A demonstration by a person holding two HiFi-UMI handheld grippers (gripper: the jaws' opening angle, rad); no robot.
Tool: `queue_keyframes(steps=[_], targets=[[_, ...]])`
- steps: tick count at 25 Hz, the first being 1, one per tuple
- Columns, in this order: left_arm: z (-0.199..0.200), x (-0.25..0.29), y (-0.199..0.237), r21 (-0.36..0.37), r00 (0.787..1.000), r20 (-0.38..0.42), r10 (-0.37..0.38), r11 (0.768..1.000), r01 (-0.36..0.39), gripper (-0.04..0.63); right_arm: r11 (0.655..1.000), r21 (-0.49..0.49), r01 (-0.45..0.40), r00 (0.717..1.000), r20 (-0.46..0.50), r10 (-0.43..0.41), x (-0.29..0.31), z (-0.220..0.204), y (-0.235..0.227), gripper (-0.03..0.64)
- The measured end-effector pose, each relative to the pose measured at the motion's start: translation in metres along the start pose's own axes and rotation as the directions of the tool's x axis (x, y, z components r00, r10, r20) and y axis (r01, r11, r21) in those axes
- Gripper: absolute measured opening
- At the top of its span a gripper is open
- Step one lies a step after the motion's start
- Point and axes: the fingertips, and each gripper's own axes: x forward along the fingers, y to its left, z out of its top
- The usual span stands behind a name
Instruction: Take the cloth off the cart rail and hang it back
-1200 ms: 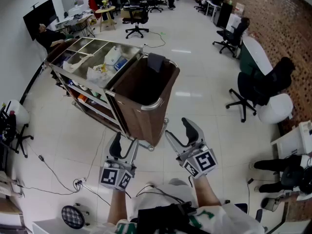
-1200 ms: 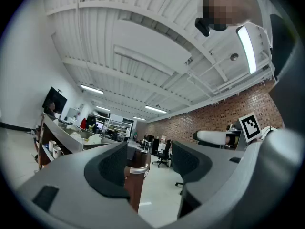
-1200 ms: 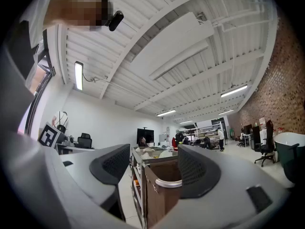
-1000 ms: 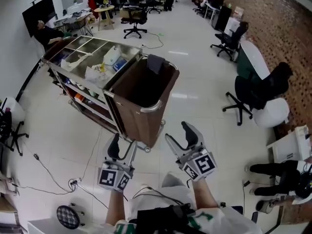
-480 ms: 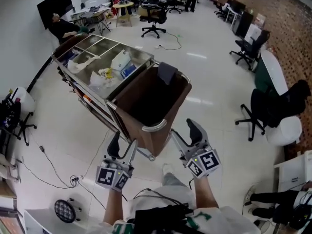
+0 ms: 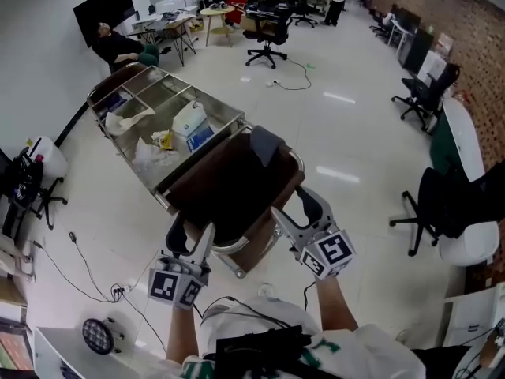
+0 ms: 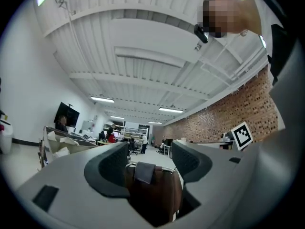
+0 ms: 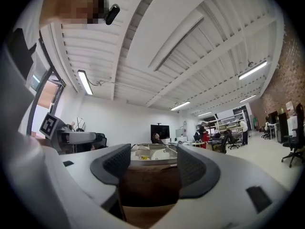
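Observation:
A dark grey cloth hangs over the far rail of the brown bag bin at the cart's near end. The left gripper view shows that cloth draped on the rail, straight ahead beyond the open jaws. My left gripper hovers open at the bin's near rim, empty. To its right, my right gripper stands wide by the bin's near right corner; its jaws are closing slightly with nothing between them. The right gripper view looks across the brown bag toward the cart's top.
The steel cart holds trays with rags, a white jug and small items. Cables trail on the floor at left. Office chairs stand at right, another beyond the cart. A person sits by the far left wall.
I have stepped closer to the cart: the bin now lies directly under both grippers, which have come forward up to its near rim. The cloth has stayed on the far rail.

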Motion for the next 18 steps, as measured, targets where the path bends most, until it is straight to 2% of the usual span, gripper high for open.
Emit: queue_keyframes(steps=[6,10,14,18], targets=[[-0.003,0.026,0.015,0.019,1.000,-0.010,0.011,1.000,-0.010,0.270,0.999,0.007,-0.041,0.991,-0.128,0.041,0.042,-0.014,-0.037,0.310],[-0.006,0.032,0.024,0.019,1.000,-0.028,-0.002,1.000,0.003,0.270,0.994,-0.084,-0.069,0.961,-0.271,0.044,0.085,-0.032,-0.067,0.310],[0.008,0.033,0.024,-0.002,1.000,-0.024,-0.012,1.000,0.012,0.270,0.972,-0.195,-0.133,0.888,-0.460,0.029,0.142,-0.068,-0.106,0.310],[0.014,0.025,0.036,-0.010,1.000,-0.025,0.006,1.000,-0.006,0.270,0.952,-0.229,-0.201,0.760,-0.650,0.004,0.202,-0.128,-0.146,0.310]])
